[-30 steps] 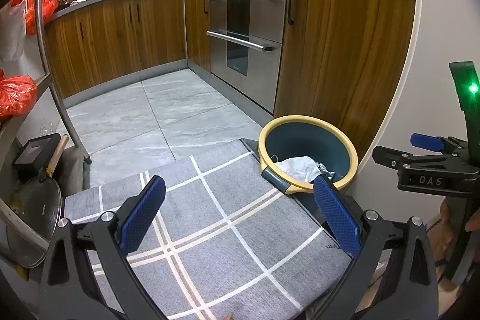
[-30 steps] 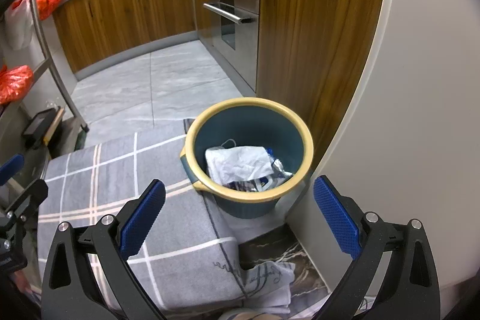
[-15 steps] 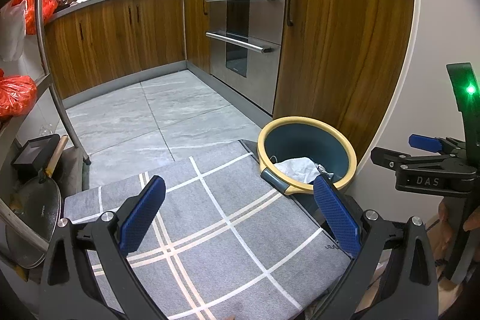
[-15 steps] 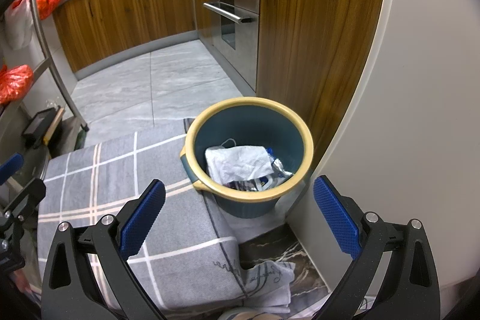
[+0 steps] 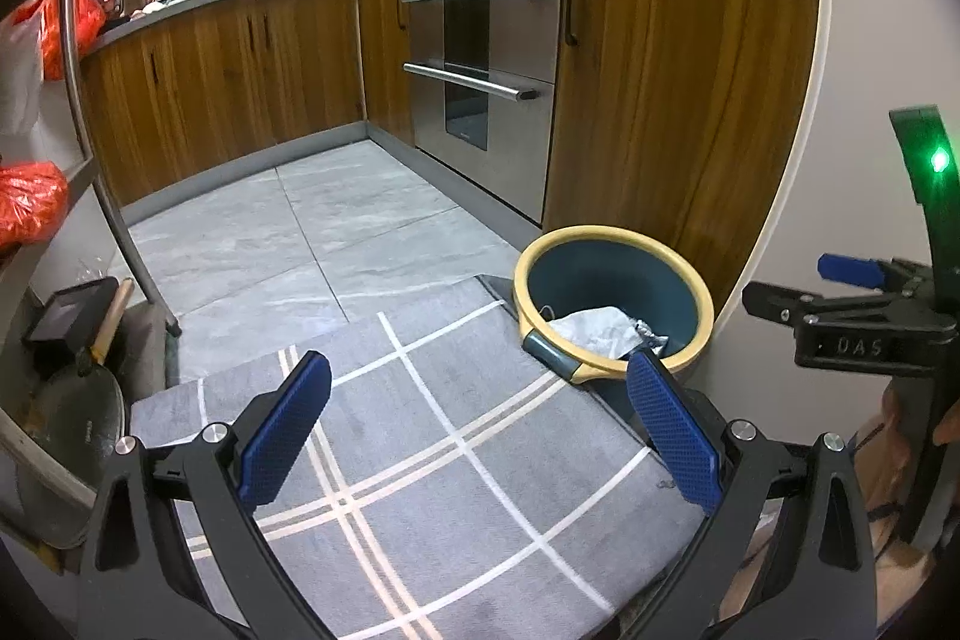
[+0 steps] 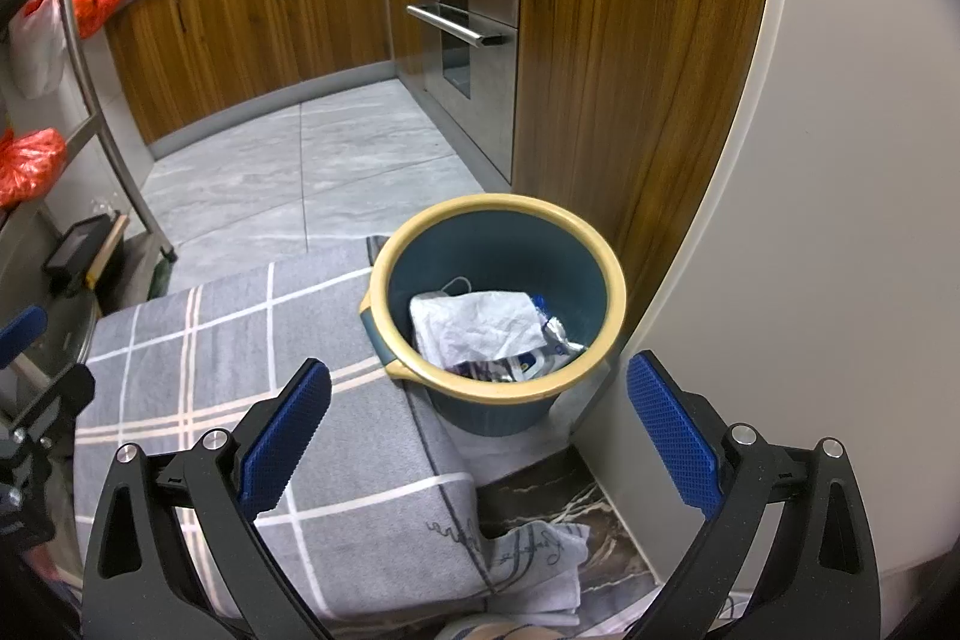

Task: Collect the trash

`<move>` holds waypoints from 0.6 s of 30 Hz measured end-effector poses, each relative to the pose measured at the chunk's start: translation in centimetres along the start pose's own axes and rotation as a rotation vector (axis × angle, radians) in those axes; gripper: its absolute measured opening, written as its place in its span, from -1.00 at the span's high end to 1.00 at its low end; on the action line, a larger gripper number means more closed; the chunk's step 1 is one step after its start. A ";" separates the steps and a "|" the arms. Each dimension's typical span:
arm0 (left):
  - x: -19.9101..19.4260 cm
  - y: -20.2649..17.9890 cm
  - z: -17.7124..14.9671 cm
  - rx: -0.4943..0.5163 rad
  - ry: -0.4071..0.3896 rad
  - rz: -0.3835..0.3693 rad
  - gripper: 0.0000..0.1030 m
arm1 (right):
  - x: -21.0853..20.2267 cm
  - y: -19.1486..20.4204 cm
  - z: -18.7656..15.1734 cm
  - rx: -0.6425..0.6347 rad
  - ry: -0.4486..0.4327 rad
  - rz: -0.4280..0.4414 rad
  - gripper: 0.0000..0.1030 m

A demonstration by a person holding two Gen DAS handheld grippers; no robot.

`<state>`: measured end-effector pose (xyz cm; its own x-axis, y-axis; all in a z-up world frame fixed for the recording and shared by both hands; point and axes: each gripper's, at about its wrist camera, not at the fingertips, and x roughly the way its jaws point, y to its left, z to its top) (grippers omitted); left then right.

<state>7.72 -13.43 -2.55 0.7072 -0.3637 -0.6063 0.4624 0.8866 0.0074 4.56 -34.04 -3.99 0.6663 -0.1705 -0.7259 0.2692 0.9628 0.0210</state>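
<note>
White letters "DAS" show on the black right gripper (image 5: 864, 334) seen from the left wrist; script on the grey checked cloth (image 6: 336, 436) is too small to read. The round blue bin with a yellow rim (image 6: 609, 274) stands on the floor against the wall, holding crumpled white paper (image 6: 480, 325) and foil wrappers (image 6: 555, 331) — partly hidden. Both grippers — left (image 5: 474, 421) too — hang wide open, empty.

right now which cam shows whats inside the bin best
The right wrist view. It looks down into the bin, so the crumpled white paper and a shiny wrapper beside it show clearly. The left wrist view sees the bin from lower and farther off; its near rim hides all but the paper's top.
</note>
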 end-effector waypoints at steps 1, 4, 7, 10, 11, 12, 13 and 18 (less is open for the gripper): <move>0.0 -0.1 0.0 0.005 -0.001 0.001 -0.89 | 0.0 0.0 0.0 0.000 0.001 0.000 -0.91; -0.1 -0.1 -0.1 0.013 -0.002 0.014 -0.89 | 0.0 0.1 -0.1 0.000 0.001 -0.001 -0.91; -0.1 0.1 0.0 -0.003 0.006 0.041 -0.89 | 0.0 0.1 -0.1 -0.001 0.001 -0.001 -0.91; -0.3 0.5 0.2 -0.036 0.000 0.082 -0.89 | 0.0 0.1 -0.1 0.000 0.001 0.000 -0.91; -0.3 0.6 0.2 -0.047 0.002 0.077 -0.89 | 0.0 0.1 -0.1 0.000 0.001 0.000 -0.91; -0.4 0.7 0.2 -0.051 -0.006 0.069 -0.89 | 0.0 0.1 -0.1 0.000 0.001 -0.001 -0.91; -0.6 0.7 0.1 -0.047 -0.026 0.067 -0.89 | 0.0 0.1 -0.1 -0.001 0.001 -0.001 -0.91; -1.2 0.2 0.2 0.009 -0.086 0.048 -0.88 | 0.0 0.0 -0.1 0.000 0.002 0.000 -0.91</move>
<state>7.08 -12.86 -1.65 0.7717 -0.3440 -0.5349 0.4313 0.9012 0.0427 4.54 -33.99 -4.04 0.6651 -0.1705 -0.7270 0.2693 0.9628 0.0206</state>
